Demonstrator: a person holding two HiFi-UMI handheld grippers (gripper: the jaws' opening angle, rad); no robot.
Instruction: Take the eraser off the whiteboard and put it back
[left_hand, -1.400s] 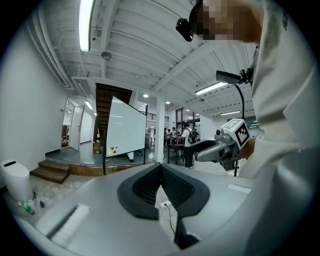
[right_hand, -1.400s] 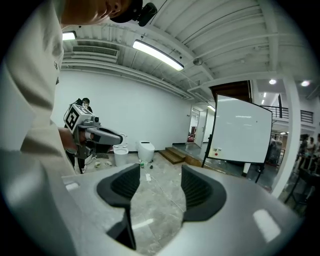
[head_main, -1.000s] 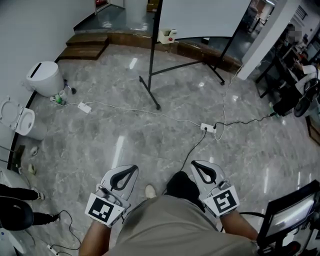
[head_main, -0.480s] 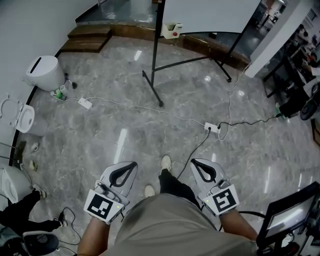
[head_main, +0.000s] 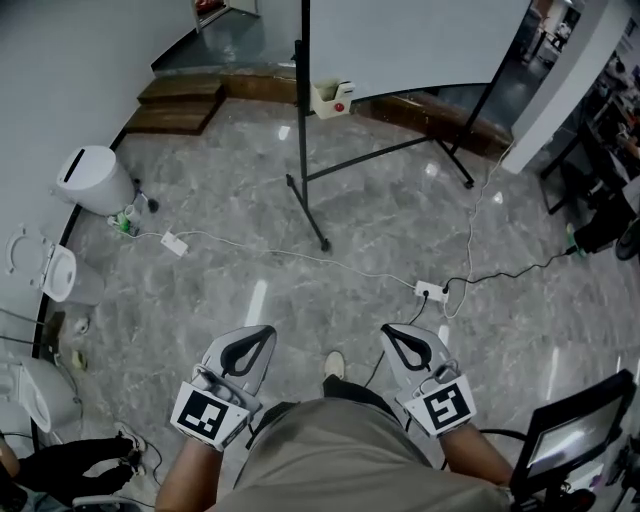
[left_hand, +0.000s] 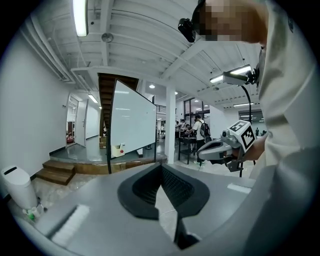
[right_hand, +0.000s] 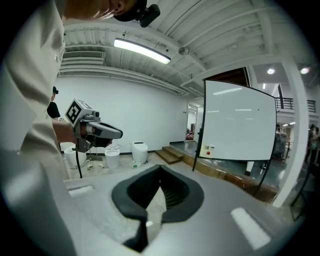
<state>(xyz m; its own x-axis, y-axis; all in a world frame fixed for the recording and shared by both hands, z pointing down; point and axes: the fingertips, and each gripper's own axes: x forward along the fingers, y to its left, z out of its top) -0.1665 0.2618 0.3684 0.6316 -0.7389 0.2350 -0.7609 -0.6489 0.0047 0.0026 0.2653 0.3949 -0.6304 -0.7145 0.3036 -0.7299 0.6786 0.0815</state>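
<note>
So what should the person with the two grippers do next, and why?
Probably step forward toward the white whiteboard on its black stand. It stands far across the grey marble floor, well beyond reach. The left gripper and right gripper sit close to the person's body, jaws together with nothing between them, so neither can touch the board yet.

The person wears a pale khaki top (head_main: 330, 455), dark trousers (head_main: 352, 392) and a light shoe (head_main: 335, 364). The left gripper (head_main: 265, 333) and right gripper (head_main: 387, 331) have light-grey shells and black ribbed fingers (left_hand: 175, 186) shaped as a teardrop loop. At the near end of each is a white cube (head_main: 208, 418) with black square markers.
</note>
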